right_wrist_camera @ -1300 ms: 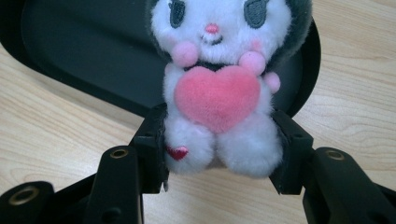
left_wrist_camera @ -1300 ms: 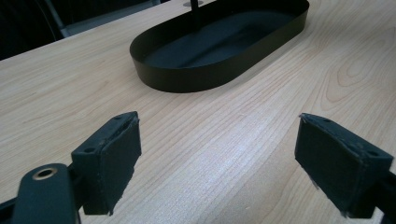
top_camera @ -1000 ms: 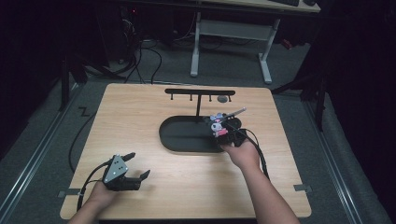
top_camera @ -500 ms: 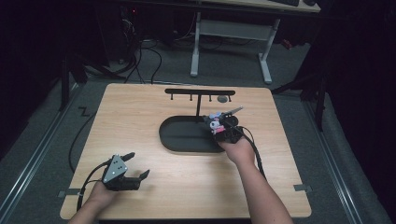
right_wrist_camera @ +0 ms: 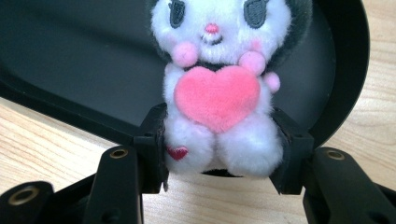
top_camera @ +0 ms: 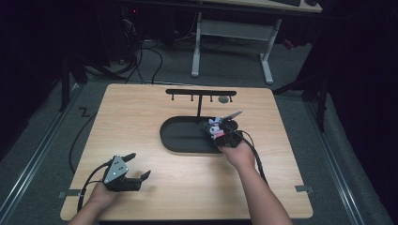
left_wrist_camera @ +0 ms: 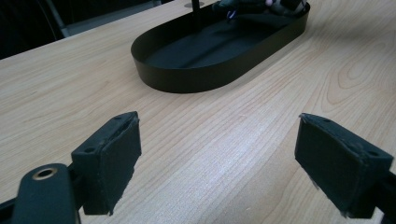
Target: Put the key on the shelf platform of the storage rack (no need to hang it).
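Note:
A small white plush toy [right_wrist_camera: 219,88] with a pink heart on its chest and a dark hood sits between the jaws of my right gripper [right_wrist_camera: 219,154], which is shut on its lower body. In the high view the plush toy [top_camera: 216,127] is held over the right end of a black oval tray [top_camera: 185,140] with my right gripper [top_camera: 220,133] behind it. My left gripper [top_camera: 133,168] rests low over the table's near left, jaws wide open with nothing between them. Its own view shows the black oval tray [left_wrist_camera: 187,79] ahead and its two pads [left_wrist_camera: 114,154] far apart.
A black T-shaped rack [top_camera: 199,93] with small hooks rises from the tray's far side; a grey round piece [top_camera: 224,99] hangs near its right end. The wooden table [top_camera: 141,117] has bare room on the left and front. Cables trail from both grippers.
My right gripper with the plush toy has shifted slightly toward the tray's right end. My left gripper has stayed where it was.

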Demonstrator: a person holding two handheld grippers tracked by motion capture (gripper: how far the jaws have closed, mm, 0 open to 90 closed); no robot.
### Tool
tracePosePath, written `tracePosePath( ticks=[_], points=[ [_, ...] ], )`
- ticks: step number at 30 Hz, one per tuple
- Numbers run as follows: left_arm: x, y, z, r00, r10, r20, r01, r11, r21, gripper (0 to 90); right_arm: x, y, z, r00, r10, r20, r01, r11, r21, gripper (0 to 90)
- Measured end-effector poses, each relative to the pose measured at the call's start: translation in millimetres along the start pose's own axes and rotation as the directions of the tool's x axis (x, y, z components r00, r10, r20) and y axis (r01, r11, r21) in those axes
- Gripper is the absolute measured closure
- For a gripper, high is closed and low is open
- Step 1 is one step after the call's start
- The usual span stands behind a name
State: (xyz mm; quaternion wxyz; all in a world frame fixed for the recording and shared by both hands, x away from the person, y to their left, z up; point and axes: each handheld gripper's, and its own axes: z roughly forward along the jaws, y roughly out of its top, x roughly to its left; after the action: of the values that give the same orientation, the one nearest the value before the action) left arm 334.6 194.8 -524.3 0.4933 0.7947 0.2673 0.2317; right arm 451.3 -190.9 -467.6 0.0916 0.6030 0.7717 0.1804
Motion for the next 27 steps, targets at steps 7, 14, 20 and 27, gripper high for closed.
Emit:
tracePosePath(
  ticks=[7,14,20,27],
  points=[
    [0.2,0.0,0.1,1.0000,-0.004,0.000,0.004,1.0000,0.001,15.4,-1.9,-1.7,6.7,0.9999,0.008,-0.010,-0.008,1.000,0.012,48.0],
    [0.3,-0.1,-0.2,1.0000,-0.003,0.000,0.003,1.0000,0.000,15.4,0.7,1.0,13.6,0.9999,0.011,-0.005,-0.011,1.000,0.023,47.3],
    [0.1,-0.1,-0.2,1.0000,-0.002,0.000,0.002,1.0000,-0.001,15.4,1.7,1.5,16.0,1.0000,0.008,0.002,-0.009,1.000,0.008,46.4],
    [0.1,-0.1,-0.2,1.0000,-0.001,0.000,0.001,1.0000,0.001,15.4,3.2,1.4,17.9,1.0000,0.005,-0.001,-0.005,1.000,0.006,40.3]
  ],
)
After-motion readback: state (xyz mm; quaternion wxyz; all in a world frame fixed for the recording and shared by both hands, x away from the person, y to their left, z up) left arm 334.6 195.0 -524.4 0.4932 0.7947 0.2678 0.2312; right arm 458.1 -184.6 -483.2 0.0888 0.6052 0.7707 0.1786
